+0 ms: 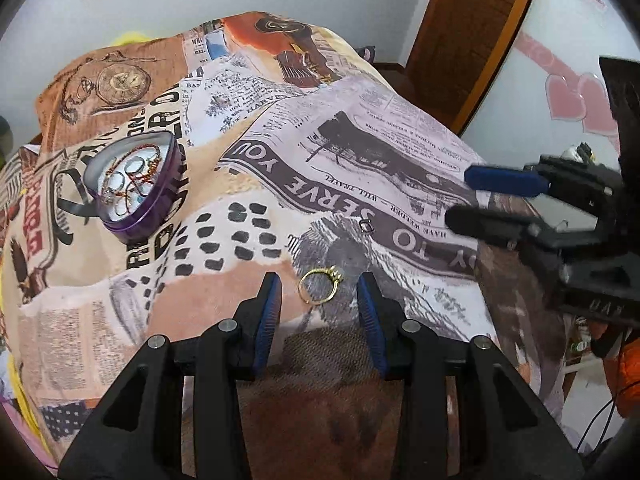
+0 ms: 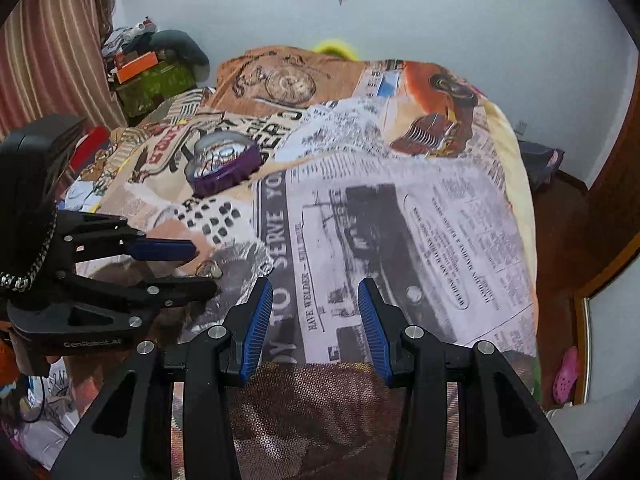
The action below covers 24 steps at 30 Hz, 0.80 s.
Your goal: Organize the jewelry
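Note:
A gold ring [image 1: 334, 276] with a small stone lies on the newspaper-print blanket [image 1: 248, 312]. It sits between the blue pads of my left gripper [image 1: 319, 282], which is open and not pressing on it. In the right wrist view the ring [image 2: 208, 269] again shows between the left gripper's fingers [image 2: 160, 249]. A purple heart-shaped tin [image 1: 160, 204] holding several rings stands farther back on the left, also seen as the tin [image 2: 224, 176]. A tiny dark ring [image 1: 366, 225] lies just beyond the gold one. My right gripper [image 2: 316, 286] hovers open over the blanket, nothing between its pads.
The blanket covers a bed that falls away at the near and right edges. A wooden door [image 1: 472, 20] stands at the right. Clutter is piled by a striped curtain [image 2: 152, 72], and a pink shoe [image 2: 566, 372] lies on the floor.

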Motion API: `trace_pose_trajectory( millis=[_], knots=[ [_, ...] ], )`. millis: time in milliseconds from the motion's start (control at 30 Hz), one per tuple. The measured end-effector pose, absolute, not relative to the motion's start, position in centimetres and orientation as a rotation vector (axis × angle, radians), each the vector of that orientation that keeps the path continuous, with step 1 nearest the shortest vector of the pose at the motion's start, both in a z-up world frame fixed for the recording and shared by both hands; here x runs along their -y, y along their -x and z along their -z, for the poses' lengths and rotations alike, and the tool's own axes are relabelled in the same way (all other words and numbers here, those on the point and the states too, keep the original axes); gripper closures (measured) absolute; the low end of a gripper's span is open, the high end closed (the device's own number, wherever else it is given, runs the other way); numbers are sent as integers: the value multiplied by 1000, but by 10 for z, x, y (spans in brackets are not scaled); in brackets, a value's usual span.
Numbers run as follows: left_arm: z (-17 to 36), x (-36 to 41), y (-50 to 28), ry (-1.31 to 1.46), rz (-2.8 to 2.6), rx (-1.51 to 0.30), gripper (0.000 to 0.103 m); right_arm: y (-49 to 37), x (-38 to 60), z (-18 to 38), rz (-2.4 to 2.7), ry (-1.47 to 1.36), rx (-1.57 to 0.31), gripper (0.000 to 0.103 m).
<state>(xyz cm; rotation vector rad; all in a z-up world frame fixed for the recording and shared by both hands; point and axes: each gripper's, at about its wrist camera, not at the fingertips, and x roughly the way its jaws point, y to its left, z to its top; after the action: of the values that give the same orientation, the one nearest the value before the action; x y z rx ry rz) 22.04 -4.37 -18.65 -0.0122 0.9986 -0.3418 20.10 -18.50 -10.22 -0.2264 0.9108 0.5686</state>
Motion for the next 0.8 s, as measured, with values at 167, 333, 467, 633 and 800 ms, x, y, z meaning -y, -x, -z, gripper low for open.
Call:
trace_pose_trajectory(
  millis=[167,333,467,633,800],
  knots=[
    [192,44,-221,35,339,-973,64,-205,181,111,-587,216,-928,62],
    [193,43,-223,37,345,-965,76,-208,176,117,-618,198,-941,62],
    [194,44,-221,16,348,-948,79,-208,170,120,-650,192,-945,62],
    [193,42,-218,20,342,-933,79,-209,162,126,-674,186,-965,62],
    [193,32,-213,10,285,-910,79,-214,150,132,-662,225,-970,62]
  ],
)
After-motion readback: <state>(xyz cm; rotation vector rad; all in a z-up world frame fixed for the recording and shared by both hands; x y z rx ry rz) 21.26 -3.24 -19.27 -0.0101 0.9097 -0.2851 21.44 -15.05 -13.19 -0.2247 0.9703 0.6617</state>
